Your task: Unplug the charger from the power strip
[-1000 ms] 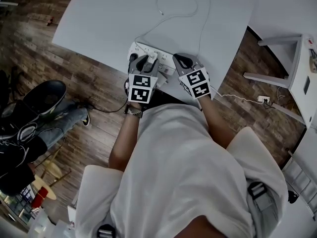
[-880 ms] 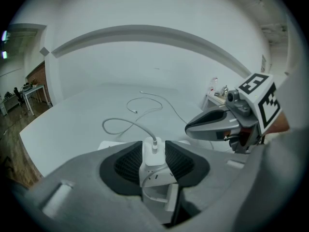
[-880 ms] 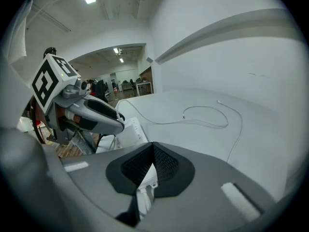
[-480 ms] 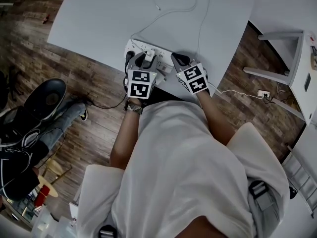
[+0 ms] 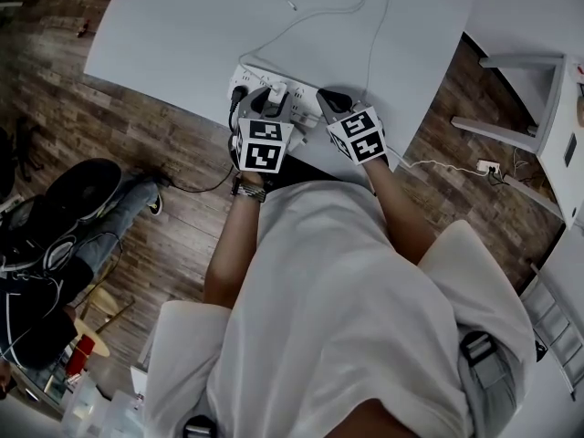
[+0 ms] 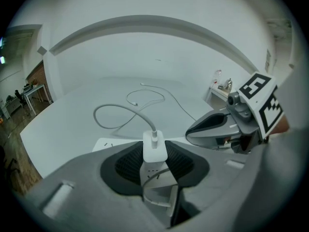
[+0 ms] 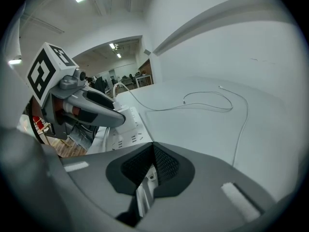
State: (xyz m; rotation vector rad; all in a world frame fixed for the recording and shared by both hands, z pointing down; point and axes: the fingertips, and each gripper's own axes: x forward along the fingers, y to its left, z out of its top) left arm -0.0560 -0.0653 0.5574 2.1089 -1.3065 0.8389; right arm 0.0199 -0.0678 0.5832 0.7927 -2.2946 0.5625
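the jaws of our left gripper [image 6: 154, 148] are closing on the white charger [image 6: 154, 154], and the dark ribbed pads [image 6: 126, 164] are pressing against its two sides. the charger is sitting upright in the white power strip [image 6: 109, 143]. its white cable [image 6: 119, 109] is rising from its top and looping away across the white worktop [image 5: 182, 26].

the jaws of our right gripper [image 7: 153, 148] are clenching together at the tips, with nothing gripped between them. through the gap below the tips we are seeing a small piece of the strip. in the head view this gripper is reaching down over the strip's right end, just beside the left one. we cannot tell whether it is touching the strip.

the strip is lying along the worktop's near edge, close to us. a black plug [image 5: 241, 94] is sitting at its left end, and another thin white cable [image 5: 378, 35] is running down from the worktop's far edge towards its right end.
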